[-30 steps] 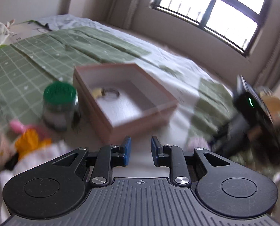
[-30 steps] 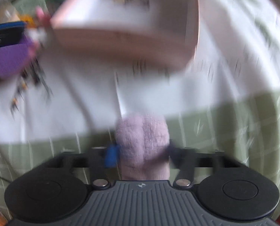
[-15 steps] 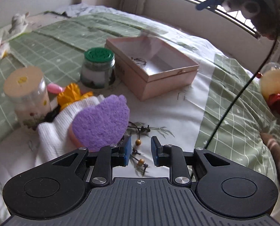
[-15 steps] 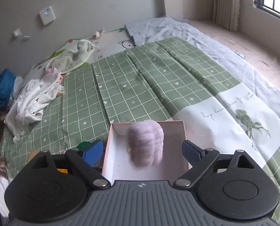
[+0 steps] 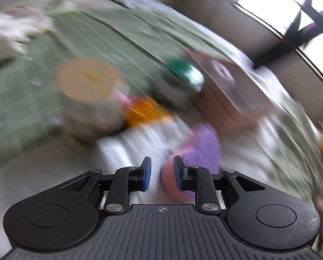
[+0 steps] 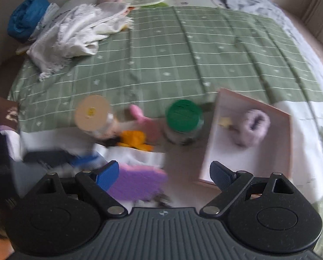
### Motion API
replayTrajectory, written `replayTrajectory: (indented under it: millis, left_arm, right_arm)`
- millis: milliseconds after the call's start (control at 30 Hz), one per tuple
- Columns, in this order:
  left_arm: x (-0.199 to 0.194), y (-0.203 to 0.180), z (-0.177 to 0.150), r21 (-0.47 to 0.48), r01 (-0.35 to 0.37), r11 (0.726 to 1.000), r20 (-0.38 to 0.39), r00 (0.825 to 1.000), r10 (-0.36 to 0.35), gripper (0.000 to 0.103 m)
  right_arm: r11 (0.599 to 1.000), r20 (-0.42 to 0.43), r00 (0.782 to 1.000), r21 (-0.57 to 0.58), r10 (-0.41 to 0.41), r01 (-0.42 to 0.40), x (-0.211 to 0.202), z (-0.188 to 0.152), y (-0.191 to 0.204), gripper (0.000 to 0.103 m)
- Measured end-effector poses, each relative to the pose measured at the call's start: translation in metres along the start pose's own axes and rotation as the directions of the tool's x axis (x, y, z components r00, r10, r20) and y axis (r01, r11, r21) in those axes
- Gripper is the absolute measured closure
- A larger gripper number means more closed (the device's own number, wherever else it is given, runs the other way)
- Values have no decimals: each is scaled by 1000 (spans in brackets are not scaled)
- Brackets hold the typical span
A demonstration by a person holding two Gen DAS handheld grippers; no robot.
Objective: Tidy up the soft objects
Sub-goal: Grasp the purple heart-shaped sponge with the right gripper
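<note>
Lilac scrunchie lies in my pink box; right tool gapes empty; left tool nearly closed, gripping nothing; purple sponge, orange plush left.

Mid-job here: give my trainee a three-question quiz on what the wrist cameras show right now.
1. True or false: the fluffy lilac ring lies inside the pink box.
2. What colour is the lid of the jar beside the box? A) green B) red C) black
3. Fill in: the right tongs are ____ and hold nothing.

Key: 1 true. 2 A. 3 open. The purple sponge lies on the bed below the right tongs, outside the box. The left tongs are slightly parted, with the sponge just ahead; that view is too blurred to tell contact.
</note>
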State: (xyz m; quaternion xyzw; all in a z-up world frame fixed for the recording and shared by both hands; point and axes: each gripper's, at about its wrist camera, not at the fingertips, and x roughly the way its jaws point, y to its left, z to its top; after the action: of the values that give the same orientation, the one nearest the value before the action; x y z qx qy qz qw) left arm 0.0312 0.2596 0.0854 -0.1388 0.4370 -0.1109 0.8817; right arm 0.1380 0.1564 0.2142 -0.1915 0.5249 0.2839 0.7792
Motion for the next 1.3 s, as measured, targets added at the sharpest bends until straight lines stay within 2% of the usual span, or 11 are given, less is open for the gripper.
replayTrajectory:
  millis: [67,167,267,400,533,667,700,767,1000,1133,1300]
  left_arm:
    - [3,-14,-7,56,140,988,-76,988,-136,78]
    - [-5,-32,-15,162,185,969,-75,982,-175,78]
    - [-19,-25,-12,149,134,980,14,990,-137,78]
    - [-38,8,-1,-9,-49,999,164,985,50,78]
    - [-37,31,-1,-123,-172,977,148,971,189,78]
    - [-27,34,1,-135,-191,972,119,971,207,78]
    - [-25,35,2,-138,-191,972,115,972,207,78]
    - [-19,38,1,-148,-195,969,103,972,212,78]
    - [-12,56,-13,-252,-213,944,44,972,231,78]
    - [-6,51,-16,-239,-144,960,45,986,159,78]
    - [-1,21,-12,-157,-44,987,63,996,55,78]
  right_arm:
    - [999,-33,999,-18,-27,26,17,2,9,12]
    - [995,-101,991,-38,-90,87,41,-7,11,12]
    - [993,-176,978,-14,-116,115,69,-24,2,12]
    - [995,-279,956,19,-92,101,96,-38,-7,12]
    - [998,-258,966,64,19,-2,104,-31,1,12]
    - [1000,-302,953,11,18,-16,129,-35,19,12]
    - [1000,-325,946,-9,4,-8,136,-40,22,15]
    - [998,-358,934,-62,-17,-5,144,-51,29,37]
    - [963,-286,952,-267,-108,29,96,-67,31,37]
    - [956,-223,961,-275,-165,101,71,-75,-15,37]
    - [963,-198,951,-180,-236,201,60,-105,-92,37]
